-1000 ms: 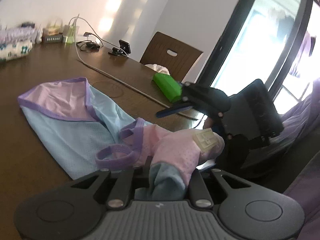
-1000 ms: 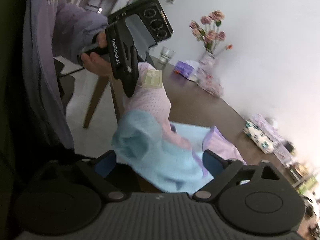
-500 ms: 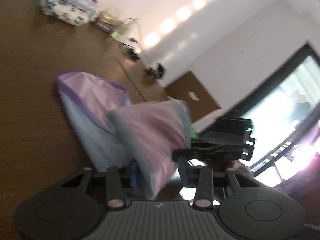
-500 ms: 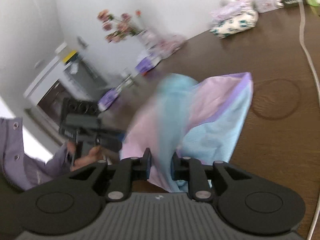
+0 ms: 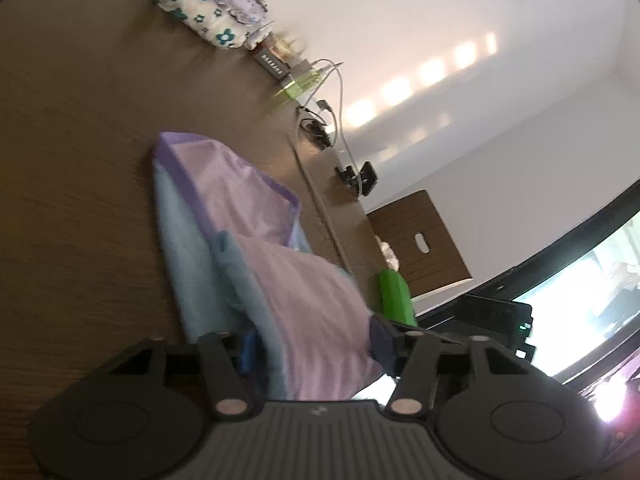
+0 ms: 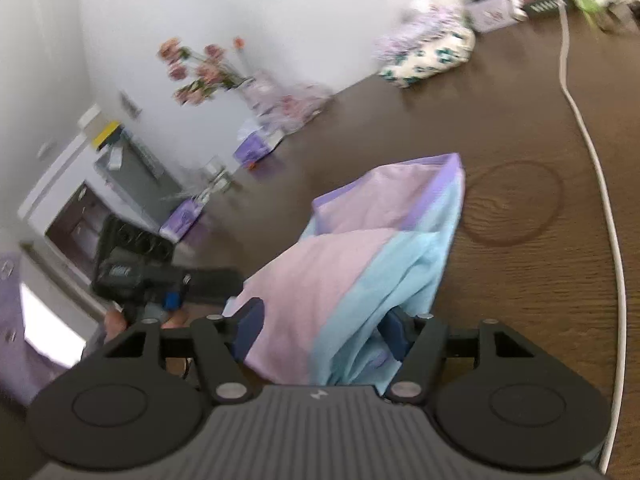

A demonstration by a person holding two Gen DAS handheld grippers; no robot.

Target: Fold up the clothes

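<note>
Garment (image 6: 352, 264) mid-frame looks thin n floppy imo, both grippers (image 5: 312, 344) (image 6: 320, 328) w/ jaws wide around it, so grab by hem.

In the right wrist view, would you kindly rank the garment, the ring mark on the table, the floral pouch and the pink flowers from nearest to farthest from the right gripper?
1. The garment, between the fingers of the right gripper.
2. The ring mark, on the table just right of the garment.
3. The floral pouch, far right, by the wall.
4. The pink flowers, far left against the wall; too close to call against the pouch.
</note>
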